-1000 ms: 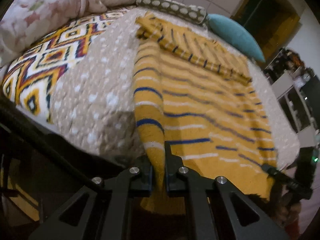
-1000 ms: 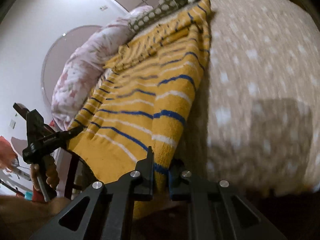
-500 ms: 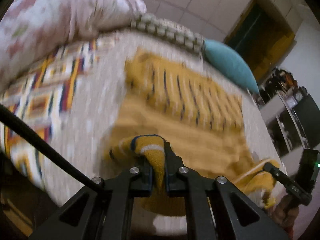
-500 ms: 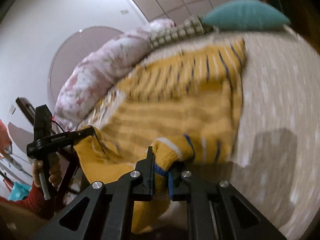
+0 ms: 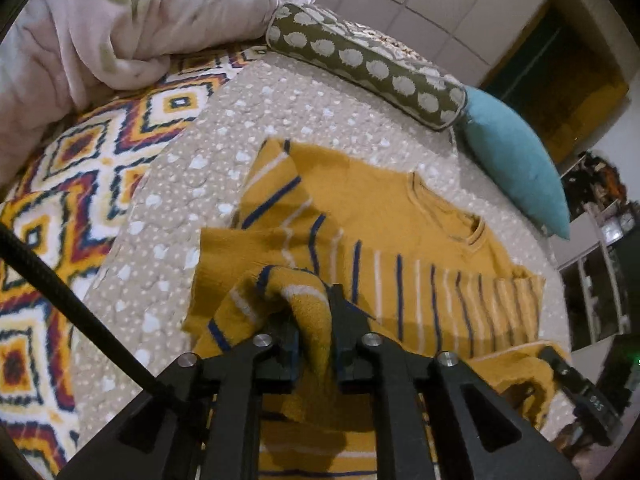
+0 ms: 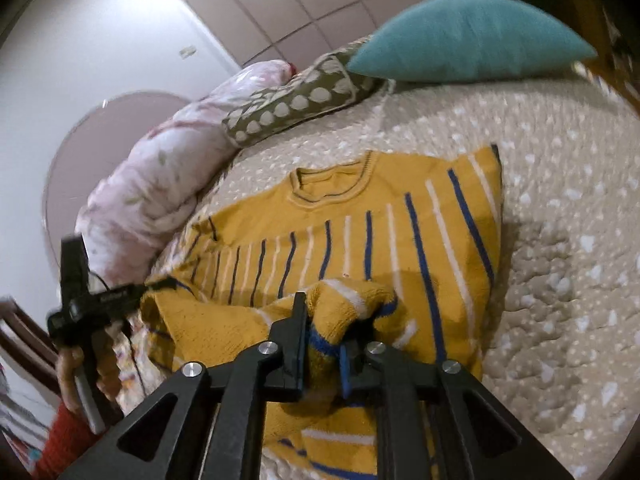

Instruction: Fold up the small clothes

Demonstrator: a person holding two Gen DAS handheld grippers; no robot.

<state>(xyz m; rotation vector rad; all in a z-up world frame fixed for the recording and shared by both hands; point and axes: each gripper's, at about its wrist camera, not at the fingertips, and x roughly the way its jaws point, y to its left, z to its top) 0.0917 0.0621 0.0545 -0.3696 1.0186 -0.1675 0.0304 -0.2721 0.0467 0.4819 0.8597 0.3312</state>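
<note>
Fingers of the left gripper (image 5: pixel 314 332) and right gripper (image 6: pixel 326 330), their jaws just easing apart, were each kept pinched on a hem corner of the yellow striped sweater (image 6: pixel 360 232), carried toward its collar on the bed (image 6: pixel 560 208) so that a half-fold was formed.

Right gripper (image 6: pixel 324 320) jaws just easing apart with the hem of a mustard striped sweater (image 6: pixel 360 232) bunched between them, folded over its body on a dotted beige bedspread (image 6: pixel 560 184), left gripper (image 6: pixel 160 286) pinching the far hem corner, teal pillow (image 6: pixel 472 36) behind.
</note>
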